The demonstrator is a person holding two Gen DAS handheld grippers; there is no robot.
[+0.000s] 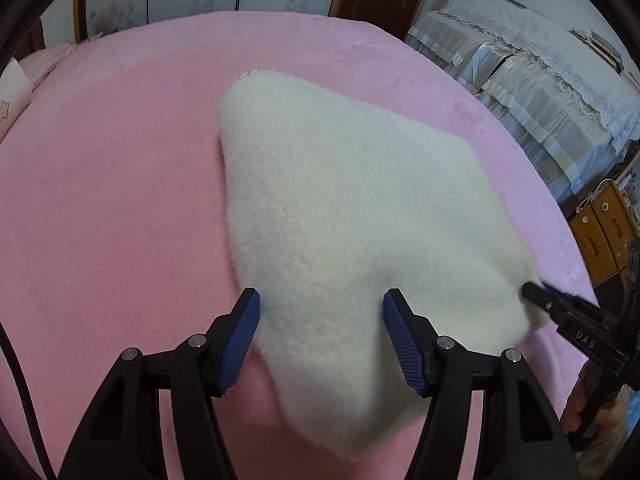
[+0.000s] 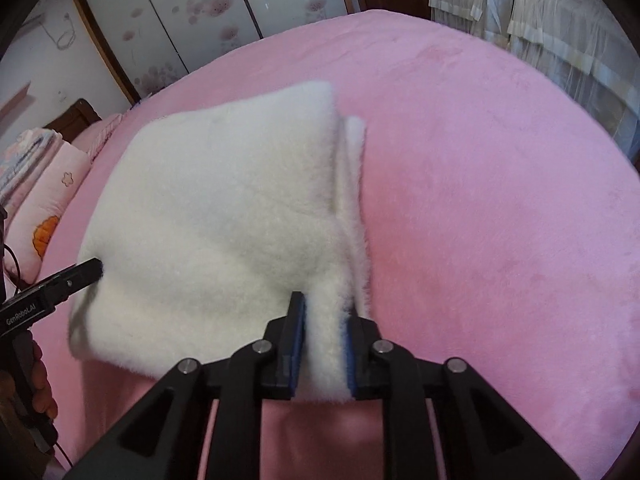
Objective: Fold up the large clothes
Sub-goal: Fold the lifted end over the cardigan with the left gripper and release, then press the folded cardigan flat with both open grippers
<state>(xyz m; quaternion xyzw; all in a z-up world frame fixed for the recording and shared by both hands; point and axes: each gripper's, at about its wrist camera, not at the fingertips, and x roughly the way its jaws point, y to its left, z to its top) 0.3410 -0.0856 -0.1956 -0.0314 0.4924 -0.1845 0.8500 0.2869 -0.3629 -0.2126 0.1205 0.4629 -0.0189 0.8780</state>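
The right gripper (image 2: 324, 312) pinches the near right edge of the white fleece garment (image 2: 224, 216), its pads closed on the doubled layers. The left gripper (image 1: 320, 300) is spread wide, with the garment's near left part lying between its fingers, ungripped as far as can be told. The garment lies just ahead of both, on the pink bed (image 2: 500, 200). The fold seems partly made, since stacked layers show along the right edge. Next, the left gripper likely needs to close before both lift and carry forward. Bare bed stretches ahead and to the sides; pillows (image 2: 48, 200) lie far left.
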